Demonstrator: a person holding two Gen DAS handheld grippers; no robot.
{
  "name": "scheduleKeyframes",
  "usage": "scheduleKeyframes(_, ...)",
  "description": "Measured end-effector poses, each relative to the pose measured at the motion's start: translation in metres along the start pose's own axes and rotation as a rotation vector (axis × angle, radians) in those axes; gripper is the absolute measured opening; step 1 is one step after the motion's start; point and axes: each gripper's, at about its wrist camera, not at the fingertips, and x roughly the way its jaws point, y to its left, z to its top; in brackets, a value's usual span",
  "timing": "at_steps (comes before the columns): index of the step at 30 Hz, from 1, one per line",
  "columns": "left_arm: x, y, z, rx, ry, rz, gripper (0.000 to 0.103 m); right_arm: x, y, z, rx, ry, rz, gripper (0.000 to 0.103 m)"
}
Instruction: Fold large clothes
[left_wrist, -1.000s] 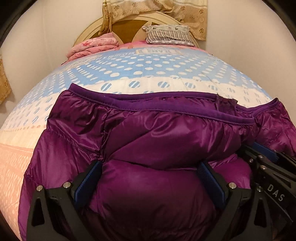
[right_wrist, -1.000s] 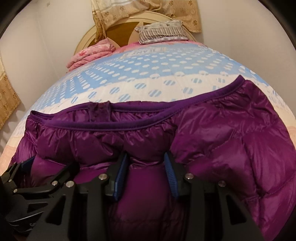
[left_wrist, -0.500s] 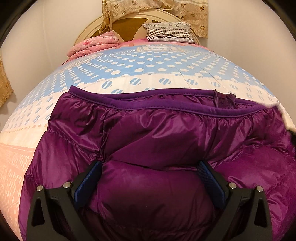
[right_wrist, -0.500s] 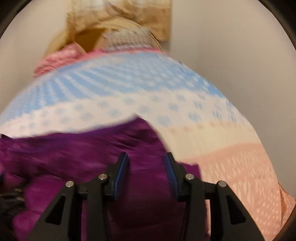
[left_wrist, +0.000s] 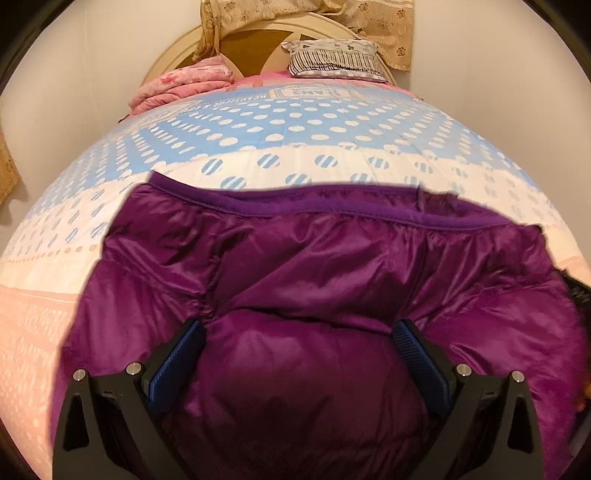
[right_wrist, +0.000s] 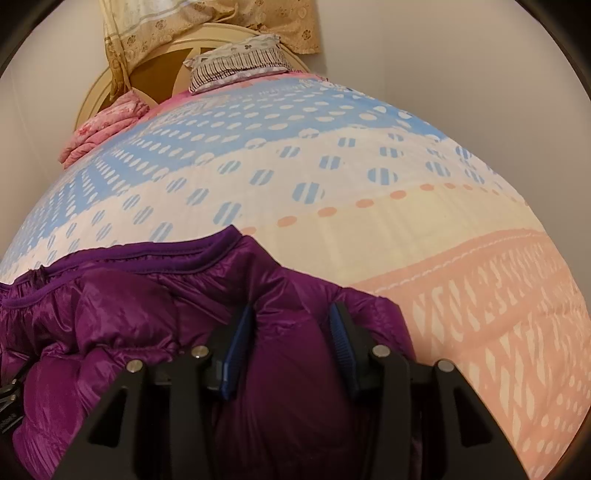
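Purple and shiny, the puffer jacket (left_wrist: 317, 280) fills the lower half of both views, spread on the bed's dotted quilt (left_wrist: 280, 125). At the bottom of the left view, the left hand-held gripper (left_wrist: 297, 328) stands wide, a thick bulge of jacket between its blue pads (left_wrist: 177, 360), which press into the fabric on both sides. At the bottom centre of the right view, the right hand-held gripper (right_wrist: 291, 314) is narrower, its pads clamped on a fold near the jacket's right edge.
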Motion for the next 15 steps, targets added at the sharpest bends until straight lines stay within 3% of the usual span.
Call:
scheduleKeyframes(3,-0.023,0.024,0.019,-0.039,-0.069,0.027,0.102,0.004,0.001,0.003,-0.026,0.016,-0.014,0.048)
scheduleKeyframes(5,-0.021,0.044,0.032,-0.049,-0.081,0.096,0.102,0.004,0.001,0.002,-0.025,0.015,-0.015,0.048)
scheduleKeyframes(8,0.001,0.070,0.036,-0.034,-0.048,0.230,0.102,-0.001,0.003,0.004,-0.034,0.024,-0.041,0.047)
scheduleKeyframes(10,0.022,0.085,0.029,-0.044,0.012,0.281,0.102,-0.029,0.011,0.005,-0.048,-0.071,-0.065,0.048)
scheduleKeyframes(12,0.028,0.088,0.022,-0.053,0.014,0.270,0.102,-0.055,0.027,0.004,-0.077,-0.134,-0.017,0.048)
scheduleKeyframes(15,0.027,0.081,0.017,-0.009,-0.021,0.311,0.102,-0.075,0.059,0.000,-0.098,-0.104,0.112,0.048)
